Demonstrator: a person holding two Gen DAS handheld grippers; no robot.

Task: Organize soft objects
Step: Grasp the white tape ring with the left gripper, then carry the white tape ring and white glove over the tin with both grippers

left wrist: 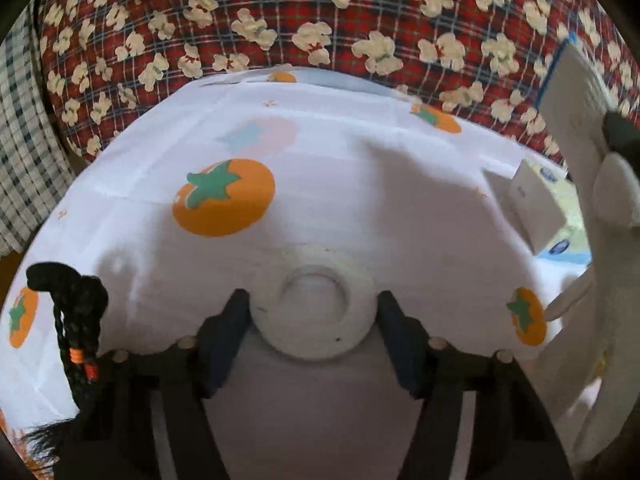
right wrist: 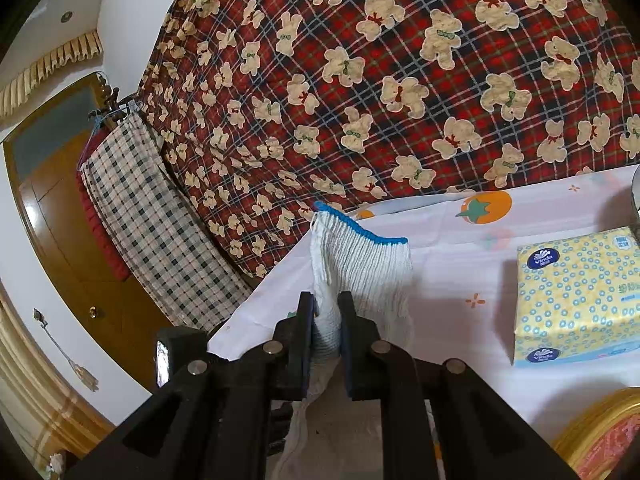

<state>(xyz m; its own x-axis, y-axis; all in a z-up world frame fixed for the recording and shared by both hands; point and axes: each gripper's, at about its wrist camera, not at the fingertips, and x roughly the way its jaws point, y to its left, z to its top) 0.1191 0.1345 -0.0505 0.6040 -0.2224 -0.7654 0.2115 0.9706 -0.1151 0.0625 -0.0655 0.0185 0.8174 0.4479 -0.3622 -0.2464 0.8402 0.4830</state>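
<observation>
My left gripper (left wrist: 314, 304) is shut on a white roll of toilet paper (left wrist: 314, 316), its fingers pressed on both sides, above the white cloth with orange persimmons (left wrist: 224, 196). My right gripper (right wrist: 326, 308) is shut on a white knit glove with a blue cuff (right wrist: 360, 264), held above the cloth's left edge. The glove also shows in the left wrist view (left wrist: 576, 96) at the far right, held up in the air.
A yellow tissue pack (right wrist: 576, 296) lies on the cloth to the right; it also shows in the left wrist view (left wrist: 536, 208). A red plaid bear-print quilt (right wrist: 400, 80) lies behind. A black cord (left wrist: 76, 320) hangs at left. A yellow-rimmed thing (right wrist: 600, 432) sits at bottom right.
</observation>
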